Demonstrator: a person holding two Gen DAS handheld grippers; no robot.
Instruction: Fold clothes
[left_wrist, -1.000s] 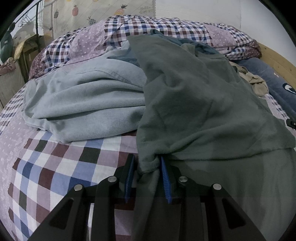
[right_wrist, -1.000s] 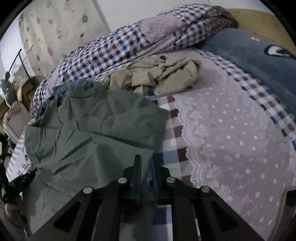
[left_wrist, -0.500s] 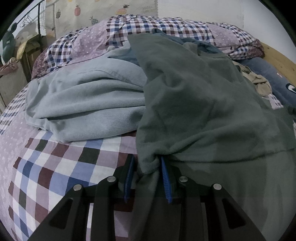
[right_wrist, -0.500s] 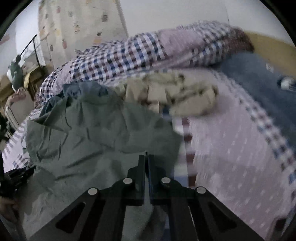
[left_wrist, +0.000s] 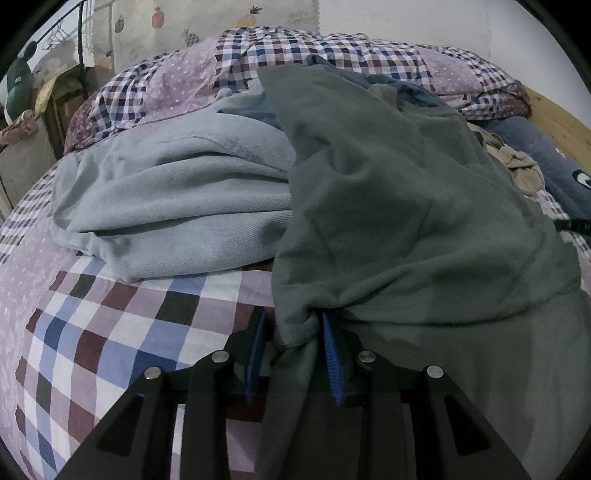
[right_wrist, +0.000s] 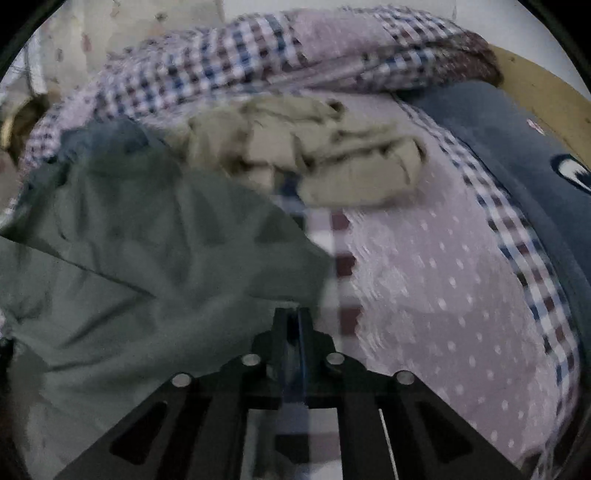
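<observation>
**A:** Nearest the left camera, what is the left gripper doing?

**B:** Its jaws stand partly apart with a bunched fold of the dark green garment pinched between the blue pads. The cloth gathers into a knot right at the fingers and fans out from there.

**A:** And the right gripper?

**B:** Its jaws are drawn together with almost no gap, at the near right edge of the same green garment. That view is blurred, so I cannot tell for certain whether cloth is caught between them.

**A:** Which way does the garment run?

**B:** Its long axis goes from near to far: the near edge sits at the grippers, and the far end rises over the pile toward the back of the bed. Seen from the left wrist it fills the right half of the picture.

**A:** What lies beside it?

**B:** To the left, touching and partly under it, a light blue garment lies crumpled on the checked sheet. A darker blue cloth peeks out at the far end of the green one.

**A:** And farther out?

**B:** Right of the green garment a beige garment lies wadded on the dotted lilac part of the sheet. A navy pillow lies along the right side, and a checked quilt is heaped at the far end.
</observation>
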